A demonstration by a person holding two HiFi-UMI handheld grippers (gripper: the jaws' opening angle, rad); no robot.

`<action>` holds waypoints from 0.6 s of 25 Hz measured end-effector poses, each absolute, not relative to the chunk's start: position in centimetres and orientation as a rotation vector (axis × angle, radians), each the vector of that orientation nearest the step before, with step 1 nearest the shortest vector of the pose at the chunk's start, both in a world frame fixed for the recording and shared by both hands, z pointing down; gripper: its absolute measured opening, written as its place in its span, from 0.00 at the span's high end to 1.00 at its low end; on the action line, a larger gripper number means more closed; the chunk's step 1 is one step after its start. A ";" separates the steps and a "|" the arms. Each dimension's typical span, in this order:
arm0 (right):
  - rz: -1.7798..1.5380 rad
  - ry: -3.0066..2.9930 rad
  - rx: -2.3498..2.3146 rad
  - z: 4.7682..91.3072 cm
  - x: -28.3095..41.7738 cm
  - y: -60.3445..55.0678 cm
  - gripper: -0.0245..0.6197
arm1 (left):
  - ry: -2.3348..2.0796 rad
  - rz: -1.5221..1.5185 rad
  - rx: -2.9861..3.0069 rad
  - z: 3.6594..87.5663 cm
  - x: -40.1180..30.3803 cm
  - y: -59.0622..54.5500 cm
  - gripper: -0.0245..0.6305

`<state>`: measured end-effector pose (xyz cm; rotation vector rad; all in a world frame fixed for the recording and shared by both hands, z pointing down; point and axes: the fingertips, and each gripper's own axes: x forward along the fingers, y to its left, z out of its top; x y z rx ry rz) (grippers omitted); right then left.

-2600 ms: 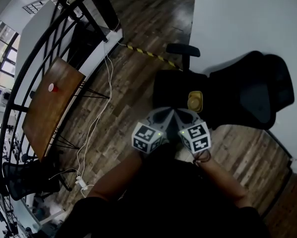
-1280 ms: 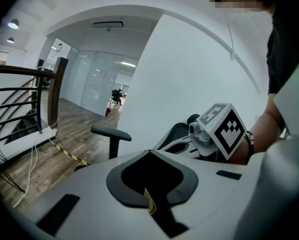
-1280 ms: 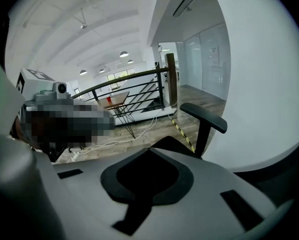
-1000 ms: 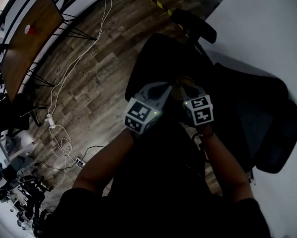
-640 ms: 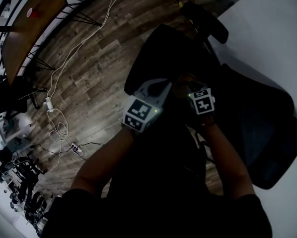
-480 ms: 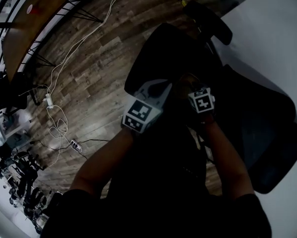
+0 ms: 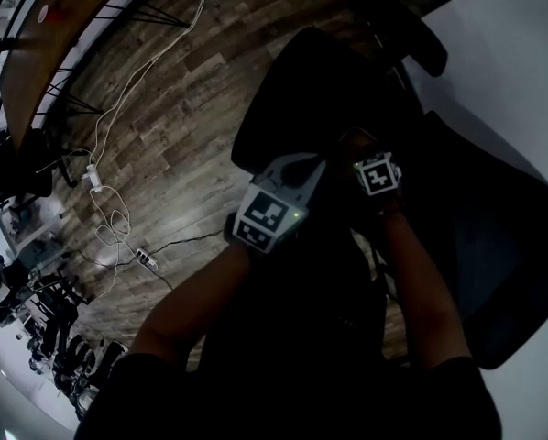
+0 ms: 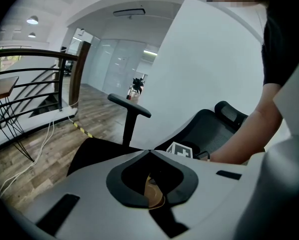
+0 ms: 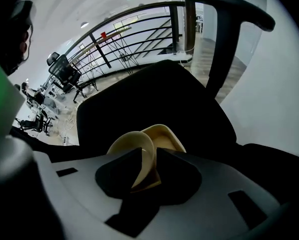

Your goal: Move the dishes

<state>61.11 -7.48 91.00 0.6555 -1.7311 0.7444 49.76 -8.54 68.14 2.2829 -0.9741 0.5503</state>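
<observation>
Cream-coloured, the 2 dishes are clamped by the rim in the right gripper over the black chair seat, the left gripper pinches what looks like their tan edge, so pickup seems done, carrying and placing remain.

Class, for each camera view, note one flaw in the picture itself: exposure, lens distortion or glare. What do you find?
Head view: underexposed, so the black chair and the person's dark clothes merge; floorboards bow. Left gripper view: white wall washes out, corners vignetted black. Right gripper view: only the dish is well lit; the railing curves.
</observation>
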 end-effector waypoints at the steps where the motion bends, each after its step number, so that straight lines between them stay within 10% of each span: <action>1: 0.740 -1.724 0.648 91.5 61.4 -7.4 0.81 | -0.969 0.551 2.276 68.5 49.8 -8.4 0.97; 15: 0.778 -1.686 0.669 93.8 62.0 -7.0 0.91 | -0.951 0.582 2.252 70.0 49.4 -8.1 0.97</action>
